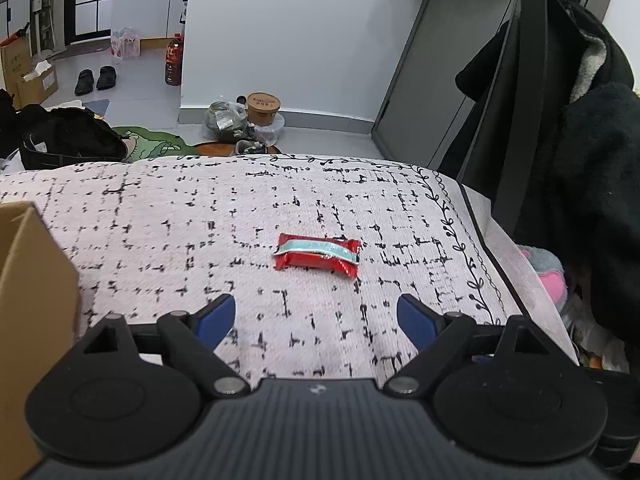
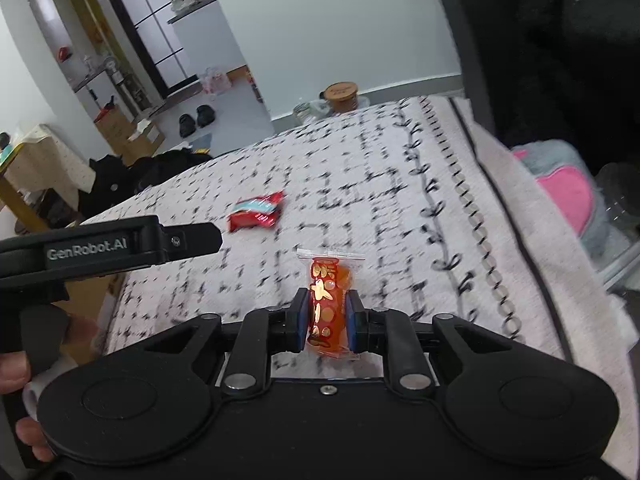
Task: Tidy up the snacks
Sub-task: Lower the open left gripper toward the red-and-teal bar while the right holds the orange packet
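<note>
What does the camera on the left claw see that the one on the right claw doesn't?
Only the left wrist view shows the open left claw from behind, nothing between its blue pads, and a cardboard box at the left edge.

Only the right wrist view shows the right claw shut on an orange snack packet, and the left claw seen from the side with the person's hand gripping it.

Both show the red snack wrapper lying on the patterned cloth, and the brown tub on the floor.

two snack packets [image 1: 316, 254] [image 2: 329, 304], one cardboard box [image 1: 28, 312], two grippers [image 1: 316, 318] [image 2: 328, 316]
</note>
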Action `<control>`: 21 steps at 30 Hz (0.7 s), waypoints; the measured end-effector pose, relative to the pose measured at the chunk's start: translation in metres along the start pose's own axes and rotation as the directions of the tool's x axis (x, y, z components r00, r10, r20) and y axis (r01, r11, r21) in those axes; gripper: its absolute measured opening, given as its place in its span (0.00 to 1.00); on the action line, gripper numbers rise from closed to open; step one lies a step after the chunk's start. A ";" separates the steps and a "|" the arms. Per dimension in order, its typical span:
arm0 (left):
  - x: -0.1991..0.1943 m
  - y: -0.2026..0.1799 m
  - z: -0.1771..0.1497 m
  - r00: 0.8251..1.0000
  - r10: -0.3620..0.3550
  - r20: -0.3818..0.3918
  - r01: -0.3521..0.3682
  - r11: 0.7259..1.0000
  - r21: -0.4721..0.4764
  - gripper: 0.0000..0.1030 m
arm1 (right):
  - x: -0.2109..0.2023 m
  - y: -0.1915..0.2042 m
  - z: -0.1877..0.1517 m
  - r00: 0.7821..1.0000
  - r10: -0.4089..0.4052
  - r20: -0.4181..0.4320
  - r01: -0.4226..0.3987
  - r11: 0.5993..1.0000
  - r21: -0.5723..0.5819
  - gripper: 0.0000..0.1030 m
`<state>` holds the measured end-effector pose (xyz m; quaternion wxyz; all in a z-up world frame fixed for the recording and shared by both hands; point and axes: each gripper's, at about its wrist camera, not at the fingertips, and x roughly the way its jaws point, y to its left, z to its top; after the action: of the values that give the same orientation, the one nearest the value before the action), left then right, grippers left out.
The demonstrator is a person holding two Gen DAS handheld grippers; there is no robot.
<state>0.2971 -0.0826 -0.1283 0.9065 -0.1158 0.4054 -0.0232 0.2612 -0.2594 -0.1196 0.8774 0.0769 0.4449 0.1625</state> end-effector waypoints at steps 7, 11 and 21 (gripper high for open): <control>0.030 -0.001 0.008 1.000 0.022 0.003 -0.022 1.000 -0.005 0.85 | 0.012 -0.013 0.004 1.000 -0.027 -0.012 0.027 0.999 0.018 0.19; 0.047 -0.004 0.013 0.999 0.028 0.021 -0.027 1.000 -0.004 0.83 | 0.019 -0.017 -0.002 0.999 -0.028 -0.043 0.029 0.999 0.028 0.23; 0.082 -0.014 0.015 0.999 0.042 0.011 -0.043 0.997 0.060 0.83 | 0.020 -0.023 -0.006 0.999 -0.013 -0.040 0.013 1.000 -0.001 0.18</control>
<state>0.3635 -0.1042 -0.1755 0.9118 -0.0800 0.4025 -0.0155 0.2722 -0.2736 -0.1451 0.8692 0.0703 0.4629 0.1586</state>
